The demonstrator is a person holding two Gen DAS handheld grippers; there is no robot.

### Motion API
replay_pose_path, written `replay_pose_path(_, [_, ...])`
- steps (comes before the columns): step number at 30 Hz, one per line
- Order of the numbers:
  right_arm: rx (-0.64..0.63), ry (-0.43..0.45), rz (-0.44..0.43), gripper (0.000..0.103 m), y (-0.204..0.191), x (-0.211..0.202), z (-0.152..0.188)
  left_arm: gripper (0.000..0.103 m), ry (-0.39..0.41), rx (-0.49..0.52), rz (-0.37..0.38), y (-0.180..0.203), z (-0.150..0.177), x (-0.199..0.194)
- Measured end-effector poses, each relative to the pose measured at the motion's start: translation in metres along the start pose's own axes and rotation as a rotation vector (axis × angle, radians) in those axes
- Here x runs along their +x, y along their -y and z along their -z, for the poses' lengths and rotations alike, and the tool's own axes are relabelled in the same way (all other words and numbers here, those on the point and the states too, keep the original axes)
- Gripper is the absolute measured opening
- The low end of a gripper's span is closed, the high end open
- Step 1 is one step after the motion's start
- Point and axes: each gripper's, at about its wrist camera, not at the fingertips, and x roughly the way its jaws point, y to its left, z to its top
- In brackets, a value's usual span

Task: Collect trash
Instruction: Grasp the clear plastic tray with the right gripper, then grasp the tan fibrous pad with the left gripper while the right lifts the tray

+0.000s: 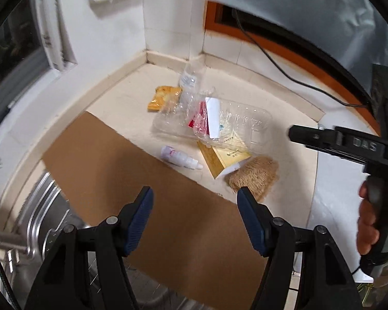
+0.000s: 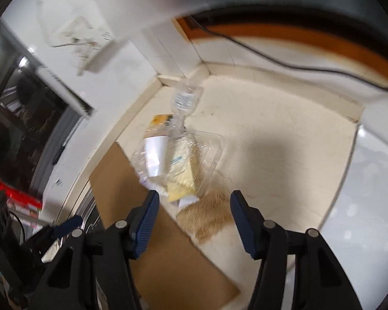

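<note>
A pile of trash lies in the corner of a cream counter. It holds a clear plastic clamshell [image 1: 235,126] [image 2: 196,149], an empty clear bottle [image 1: 190,78] [image 2: 185,98], an orange wrapper [image 1: 163,98], a small white dropper bottle [image 1: 179,158], a gold box [image 1: 221,159] and a tan fibre bundle [image 1: 254,178] [image 2: 209,219]. My left gripper [image 1: 194,193] hangs open over a brown cardboard sheet [image 1: 132,170], short of the pile. My right gripper [image 2: 195,199] is open above the fibre bundle, with nothing between its pads.
The cardboard sheet [image 2: 157,248] partly covers a steel sink [image 1: 41,214]. A black cable [image 1: 271,59] runs along the tiled back wall. A hand [image 1: 367,222] holds the right gripper's handle at the right edge. A white surface [image 2: 370,193] adjoins the counter on the right.
</note>
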Motion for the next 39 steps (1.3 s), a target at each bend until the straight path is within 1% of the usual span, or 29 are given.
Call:
replay_pose_path(3, [0.029,-0.019,0.006,0.056,0.006,0.026,-0.010,0.065,-0.001,0.015,0.008,0.001,-0.005,0.021])
replay_pose_path(5, [0.055,-0.039,-0.004,0.052,0.012,0.044,-0.015,0.065,-0.004,0.027,0.011,0.004,-0.006,0.025])
replay_pose_path(9, [0.091,-0.068,-0.024,0.045,0.021,0.067,-0.020,0.065,-0.009,0.039,0.018,0.002,-0.013,0.034])
replay_pose_path(12, [0.113,-0.089,-0.052,0.029,0.026,0.078,-0.021,0.065,-0.008,0.033,0.027,0.000,-0.019,0.039])
replay_pose_path(13, [0.123,-0.095,-0.068,0.022,0.028,0.081,-0.020,0.065,-0.006,0.030,0.031,0.000,-0.022,0.041])
replay_pose_path(15, [0.148,-0.081,-0.092,0.020,0.032,0.079,-0.019,0.065,-0.003,0.027,0.039,0.000,-0.025,0.043])
replay_pose_path(17, [0.168,-0.054,-0.126,0.011,0.036,0.072,-0.020,0.065,-0.003,0.030,0.043,0.001,-0.029,0.046])
replay_pose_path(18, [0.174,-0.042,-0.122,0.008,0.038,0.070,-0.022,0.065,-0.004,0.031,0.044,0.002,-0.032,0.049])
replay_pose_path(23, [0.232,0.065,-0.155,0.008,0.055,0.042,-0.023,0.065,-0.014,0.052,0.065,0.015,-0.040,0.058])
replay_pose_path(25, [0.263,0.102,-0.151,0.008,0.064,0.030,-0.021,0.065,-0.018,0.075,0.079,0.024,-0.041,0.059])
replay_pose_path(29, [0.281,0.184,-0.106,0.008,0.076,0.001,-0.012,0.065,-0.033,0.145,0.124,0.044,-0.037,0.061])
replay_pose_path(31, [0.287,0.201,-0.089,0.008,0.082,-0.009,-0.005,0.065,-0.053,0.193,0.140,0.056,-0.032,0.065])
replay_pose_path(34, [0.315,0.228,-0.070,0.008,0.094,-0.025,0.008,0.065,-0.082,0.266,0.142,0.073,-0.025,0.075])
replay_pose_path(39, [0.352,0.269,-0.016,0.008,0.114,-0.048,0.030,0.065,-0.137,0.320,0.134,0.090,-0.018,0.099])
